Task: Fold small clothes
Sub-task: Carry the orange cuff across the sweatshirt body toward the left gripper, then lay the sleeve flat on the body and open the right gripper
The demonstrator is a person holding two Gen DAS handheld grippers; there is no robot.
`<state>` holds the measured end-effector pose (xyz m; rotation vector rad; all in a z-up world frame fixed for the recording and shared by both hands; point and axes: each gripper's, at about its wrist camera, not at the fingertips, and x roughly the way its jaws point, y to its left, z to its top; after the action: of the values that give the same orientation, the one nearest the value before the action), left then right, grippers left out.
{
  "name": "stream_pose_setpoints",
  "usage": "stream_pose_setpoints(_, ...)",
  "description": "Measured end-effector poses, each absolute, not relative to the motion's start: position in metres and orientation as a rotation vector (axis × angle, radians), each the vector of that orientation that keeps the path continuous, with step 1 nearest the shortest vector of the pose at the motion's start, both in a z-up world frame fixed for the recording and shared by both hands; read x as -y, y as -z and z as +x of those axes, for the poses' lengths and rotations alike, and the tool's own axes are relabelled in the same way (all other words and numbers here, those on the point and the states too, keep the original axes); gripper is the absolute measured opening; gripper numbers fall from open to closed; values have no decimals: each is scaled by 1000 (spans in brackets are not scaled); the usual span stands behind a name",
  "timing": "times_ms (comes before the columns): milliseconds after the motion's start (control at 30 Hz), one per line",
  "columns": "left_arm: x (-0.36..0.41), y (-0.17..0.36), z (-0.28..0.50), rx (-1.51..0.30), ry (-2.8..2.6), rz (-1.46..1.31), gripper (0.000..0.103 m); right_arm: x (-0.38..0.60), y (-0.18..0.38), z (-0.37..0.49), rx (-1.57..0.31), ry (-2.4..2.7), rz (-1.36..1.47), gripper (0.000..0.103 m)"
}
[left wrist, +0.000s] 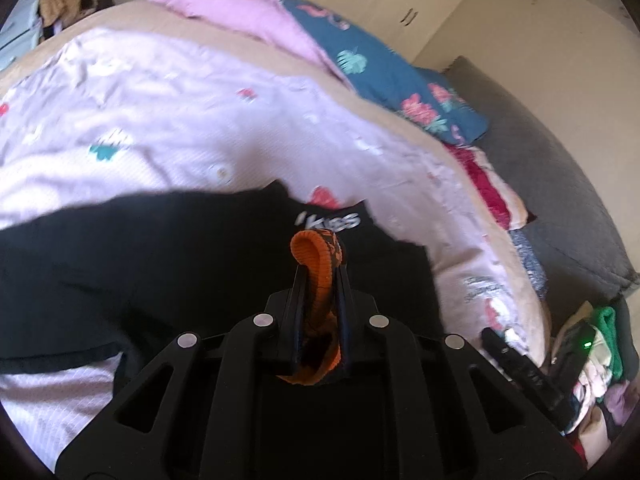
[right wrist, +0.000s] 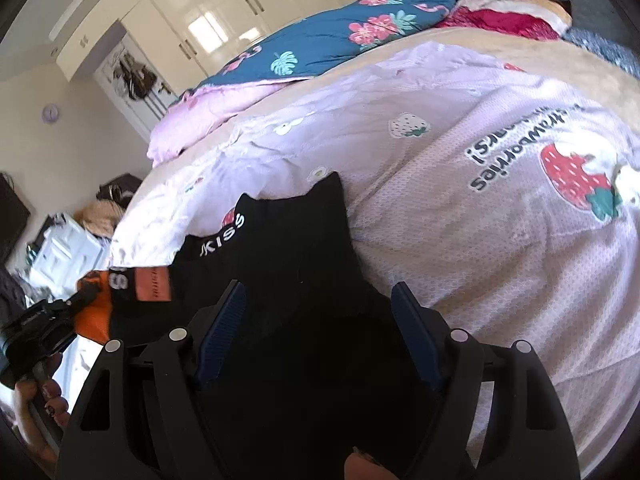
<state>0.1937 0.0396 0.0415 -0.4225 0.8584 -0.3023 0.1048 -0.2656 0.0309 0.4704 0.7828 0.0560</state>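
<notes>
A black garment with white "KISS" lettering (left wrist: 160, 272) lies on the pink strawberry bedspread (left wrist: 160, 112). My left gripper (left wrist: 320, 276) is shut on an orange and black knitted piece (left wrist: 318, 264), pinched between its fingers above the black garment. In the right wrist view the black garment (right wrist: 288, 248) lies under my right gripper (right wrist: 318, 304), which is open with its blue pads wide apart over the cloth. The orange piece (right wrist: 100, 312) and the left gripper (right wrist: 86, 294) show at the left of that view.
A blue floral quilt (right wrist: 320, 40) and pink blanket (left wrist: 240, 12) lie at the head of the bed. A red and cream blanket (left wrist: 492, 188) and a clothes pile (left wrist: 592, 368) sit at the bedside. White wardrobes (right wrist: 224, 16) stand behind.
</notes>
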Motion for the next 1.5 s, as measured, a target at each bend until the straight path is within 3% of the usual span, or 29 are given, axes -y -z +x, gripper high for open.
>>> stream_pose_setpoints(167,-51,-25,191,-901,247,-387,7,237,-26,122,-816,-78,329,75)
stream_pose_setpoints(400,-61,-26,183,-888,150,-314,15,199,-7,151,-893,-95,174,76)
stream_pose_setpoints(567,-48,-18,184,-922,159,-270,28,186,7,165,-950,-102,116,82)
stream_pose_setpoints(633,-44,-5,188,-966,154,-263,28,185,13,169,-977,-95,106,83)
stream_pose_setpoints(800,-44,30,194,-1069,113,-240,42,185,28,172,-1023,-74,84,83)
stream_pose_setpoints(1033,-48,41,190,-1083,111,-222,46,187,27,167,-996,-73,110,85)
stream_pose_setpoints(1100,-47,35,187,-1074,114,-227,53,189,18,161,-965,-84,138,90)
stream_pose_setpoints(1233,-48,23,180,-1056,102,-216,59,191,5,151,-928,-77,153,93)
stream_pose_setpoints(1433,-50,8,169,-1030,77,-183,85,189,-9,135,-877,-95,178,99)
stream_pose_setpoints(1467,-51,6,167,-1030,70,-178,94,188,-10,134,-875,-95,178,99)
stream_pose_setpoints(1500,-52,5,165,-1030,63,-175,94,188,-11,132,-873,-95,177,99)
